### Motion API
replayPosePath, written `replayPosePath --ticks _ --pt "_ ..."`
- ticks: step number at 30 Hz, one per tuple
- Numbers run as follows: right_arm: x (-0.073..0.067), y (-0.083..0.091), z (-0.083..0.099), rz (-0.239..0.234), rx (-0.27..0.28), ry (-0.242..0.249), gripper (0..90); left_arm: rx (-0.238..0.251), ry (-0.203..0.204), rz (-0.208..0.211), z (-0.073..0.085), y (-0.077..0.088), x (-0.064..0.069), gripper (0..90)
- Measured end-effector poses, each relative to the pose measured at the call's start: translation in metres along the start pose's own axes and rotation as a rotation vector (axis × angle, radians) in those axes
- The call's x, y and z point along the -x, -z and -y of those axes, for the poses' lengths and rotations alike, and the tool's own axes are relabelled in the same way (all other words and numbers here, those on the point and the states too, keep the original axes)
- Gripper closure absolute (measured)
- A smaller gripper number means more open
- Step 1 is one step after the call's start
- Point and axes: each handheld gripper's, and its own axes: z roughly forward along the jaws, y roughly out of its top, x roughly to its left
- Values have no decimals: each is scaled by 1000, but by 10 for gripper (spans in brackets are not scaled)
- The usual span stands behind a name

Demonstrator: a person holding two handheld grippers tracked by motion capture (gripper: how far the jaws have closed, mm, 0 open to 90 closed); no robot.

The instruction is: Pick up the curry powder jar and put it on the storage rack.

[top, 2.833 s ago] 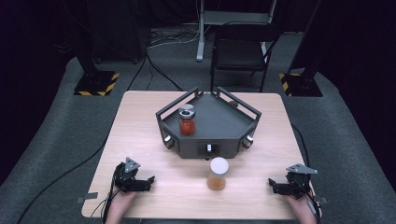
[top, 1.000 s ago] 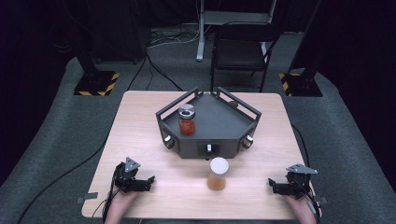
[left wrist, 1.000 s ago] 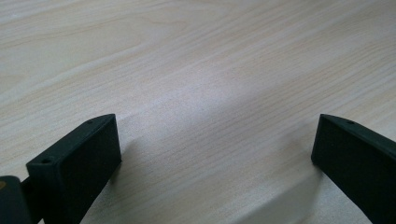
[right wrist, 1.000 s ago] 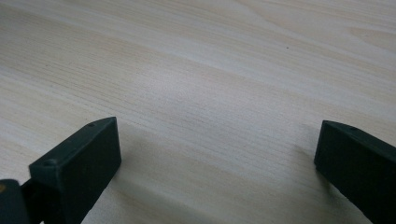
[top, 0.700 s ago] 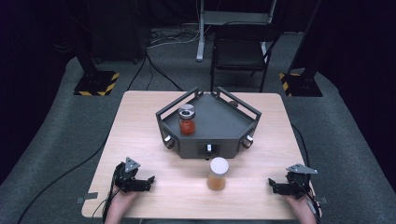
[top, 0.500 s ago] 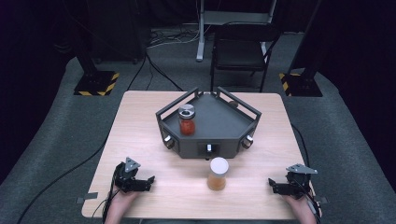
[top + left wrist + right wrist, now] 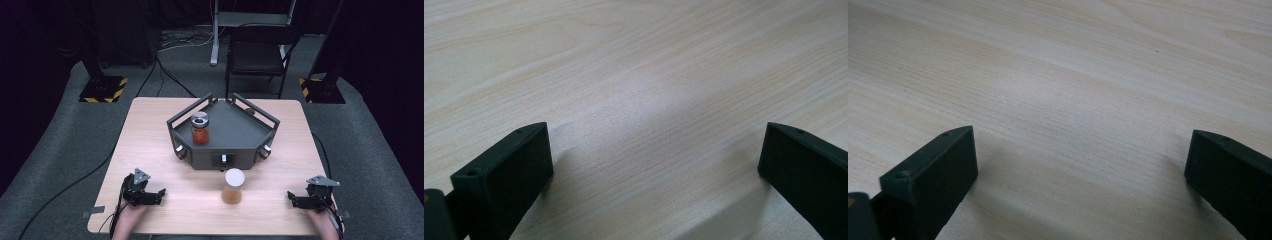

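- High view: light wood worktop point(image 7: 150, 130) with a dark grey angular tray point(image 7: 235, 135) at its centre, pointed end aimed away from the person, low rails along its edges.
- Jar point(image 7: 200, 129) stands upright inside the tray's left part, long axis vertical; red-orange contents, silver lid on top.
- Second jar point(image 7: 233, 186) stands upright on the bare worktop just in front of the tray's near wall, apart from it; white lid, amber-orange contents, long axis vertical.
- Left hand-held gripper point(image 7: 159, 195) rests at the near-left of the worktop, jaws pointing right toward the middle; grey three-cornered plate on top, a hand behind it.
- Right hand-held gripper point(image 7: 291, 198) rests at the near-right, jaws pointing left; well apart from the white-lidded jar, as is the left one.
- Black chair point(image 7: 260, 55) stands on the grey floor beyond the worktop.
- Left gripper view: left hand-held gripper point(image 7: 654, 165) jaws spread wide, only wood grain between them, holding nothing.
- Right gripper view: right hand-held gripper point(image 7: 1080, 167) jaws likewise wide apart over bare wood, holding nothing.
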Motion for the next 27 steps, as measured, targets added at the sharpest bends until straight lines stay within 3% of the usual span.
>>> replayPosePath --ticks 11,18,27 --pt "0 5 -2 -34 22 9 0 -1 -1 0 0 0 0 6" --pt "3 12 -7 -113 51 15 27 -2 -2 0 -1 0 0 5" --pt "-5 16 -12 -153 68 42 34 -2 -3 0 -1 0 0 4"
